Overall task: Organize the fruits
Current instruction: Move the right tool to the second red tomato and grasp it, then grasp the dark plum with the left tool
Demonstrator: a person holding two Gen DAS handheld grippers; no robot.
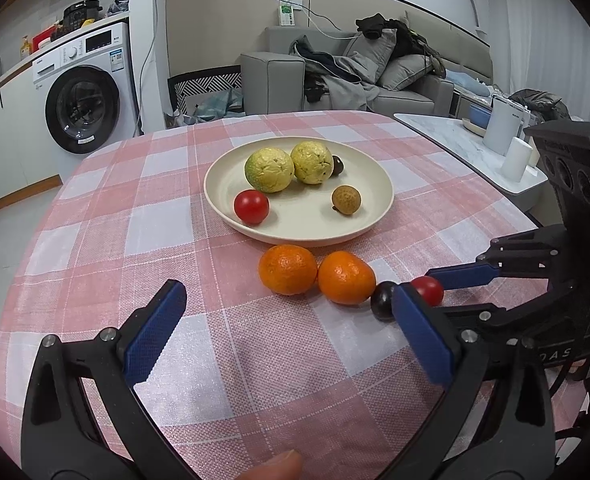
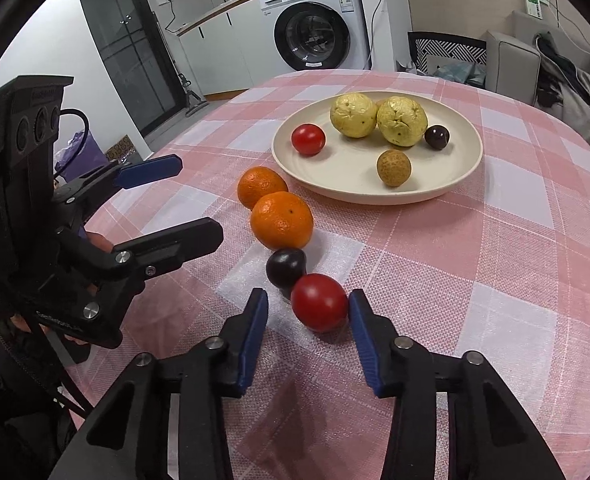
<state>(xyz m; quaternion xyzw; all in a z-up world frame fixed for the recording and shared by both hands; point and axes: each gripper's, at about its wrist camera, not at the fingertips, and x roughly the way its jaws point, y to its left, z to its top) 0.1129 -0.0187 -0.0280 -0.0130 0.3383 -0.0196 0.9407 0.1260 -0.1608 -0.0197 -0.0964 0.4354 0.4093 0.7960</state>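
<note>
On the plate (image 2: 461, 172): two guavas (image 2: 353, 115), one tomato (image 2: 308, 139), one longan (image 2: 393, 167), one plum (image 2: 436, 137). On the cloth (image 2: 475, 260): two oranges (image 2: 281, 220), one plum (image 2: 285, 267), one tomato (image 2: 319, 301) between the right gripper's (image 2: 308, 308) narrowed, not-yet-gripping jaws. The left gripper (image 1: 287, 312) is wide open, empty.

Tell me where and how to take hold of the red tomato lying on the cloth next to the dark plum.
Grip the red tomato across its widest middle, from the near side, as the right tongs already straddle it. The dark plum touches its far side, so keep the pads on the two free flanks.
</note>
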